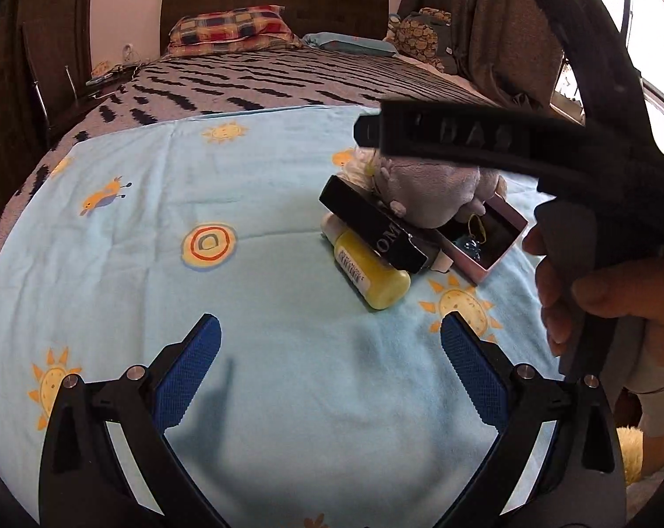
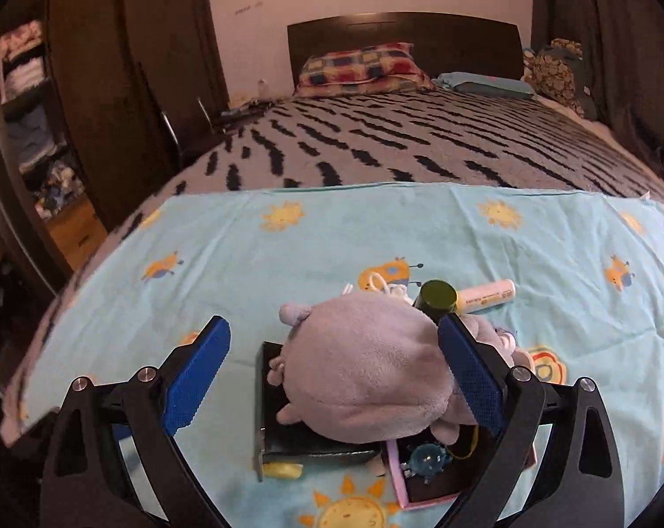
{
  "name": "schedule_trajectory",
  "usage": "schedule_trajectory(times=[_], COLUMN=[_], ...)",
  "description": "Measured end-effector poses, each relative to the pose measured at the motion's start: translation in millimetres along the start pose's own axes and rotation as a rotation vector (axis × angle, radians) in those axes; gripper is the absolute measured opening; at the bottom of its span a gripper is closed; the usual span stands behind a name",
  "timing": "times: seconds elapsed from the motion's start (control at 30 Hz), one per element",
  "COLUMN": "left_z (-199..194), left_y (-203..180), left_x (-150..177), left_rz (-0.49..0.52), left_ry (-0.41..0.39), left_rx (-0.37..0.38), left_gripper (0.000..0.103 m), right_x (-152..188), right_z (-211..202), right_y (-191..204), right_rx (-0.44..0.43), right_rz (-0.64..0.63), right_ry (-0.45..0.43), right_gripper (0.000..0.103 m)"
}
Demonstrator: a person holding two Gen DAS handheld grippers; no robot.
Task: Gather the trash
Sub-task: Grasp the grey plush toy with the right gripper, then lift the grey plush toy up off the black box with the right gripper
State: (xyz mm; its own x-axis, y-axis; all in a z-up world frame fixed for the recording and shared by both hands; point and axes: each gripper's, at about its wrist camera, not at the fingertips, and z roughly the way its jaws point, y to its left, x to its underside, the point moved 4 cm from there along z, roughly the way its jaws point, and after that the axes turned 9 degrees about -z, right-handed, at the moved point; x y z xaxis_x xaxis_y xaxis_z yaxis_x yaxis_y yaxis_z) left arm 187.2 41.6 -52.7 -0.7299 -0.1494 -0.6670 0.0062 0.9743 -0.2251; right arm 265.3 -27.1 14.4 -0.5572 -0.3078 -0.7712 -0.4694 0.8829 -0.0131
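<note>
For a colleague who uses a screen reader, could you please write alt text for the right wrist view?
The open right gripper hovers over a grey plush toy lying on a black box and a pink box, on a light blue sun-print blanket spread over a bed.

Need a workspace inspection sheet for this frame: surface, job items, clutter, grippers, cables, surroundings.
Surface: light-blue sun-print blanket over a striped bedspread.
Job's things: yellow plastic bottle lying under a long black box; open pink box holding a blue trinket.
Clutter: grey plush toy on top of the pile.
Grippers: left gripper open, empty; right gripper open, straddling the plush.
Cables: nothing seen.
Surroundings: checked pillow, dark headboard, wardrobe shelves.
</note>
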Motion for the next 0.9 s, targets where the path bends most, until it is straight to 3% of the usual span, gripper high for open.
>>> schedule_trajectory(times=[0.17, 0.47, 0.63, 0.8, 0.9], left_z=[2.6, 7.7, 11.8, 13.8, 14.7], left_y=[0.3, -14.7, -22.0, -21.0, -21.1], left_x=[-6.0, -11.0, -9.1, -8.6, -12.3], left_rz=[-0.002, 0.025, 0.041, 0.037, 0.031], left_ry=[-0.001, -0.001, 0.006, 0.012, 0.011], left_rx=[-0.005, -0.002, -0.004, -0.013, -0.016], left_gripper=[0.095, 0.095, 0.095, 0.095, 0.095], right_x=[5.3, 8.3, 8.2, 10.0, 9.6], right_z=[3.6, 7.9, 11.9, 16.1, 9.9], right_y=[-4.9, -19.9, -14.9, -16.9, -24.5], right_rx=[0.071, 0.044, 0.057, 0.105, 0.097], right_rz=[-0.059, -0.029, -0.073, -0.119, -0.081], right_ry=[0.032, 0.047, 0.051, 0.054, 0.046], right_gripper=[0.079, 0.08, 0.087, 0.078, 0.072])
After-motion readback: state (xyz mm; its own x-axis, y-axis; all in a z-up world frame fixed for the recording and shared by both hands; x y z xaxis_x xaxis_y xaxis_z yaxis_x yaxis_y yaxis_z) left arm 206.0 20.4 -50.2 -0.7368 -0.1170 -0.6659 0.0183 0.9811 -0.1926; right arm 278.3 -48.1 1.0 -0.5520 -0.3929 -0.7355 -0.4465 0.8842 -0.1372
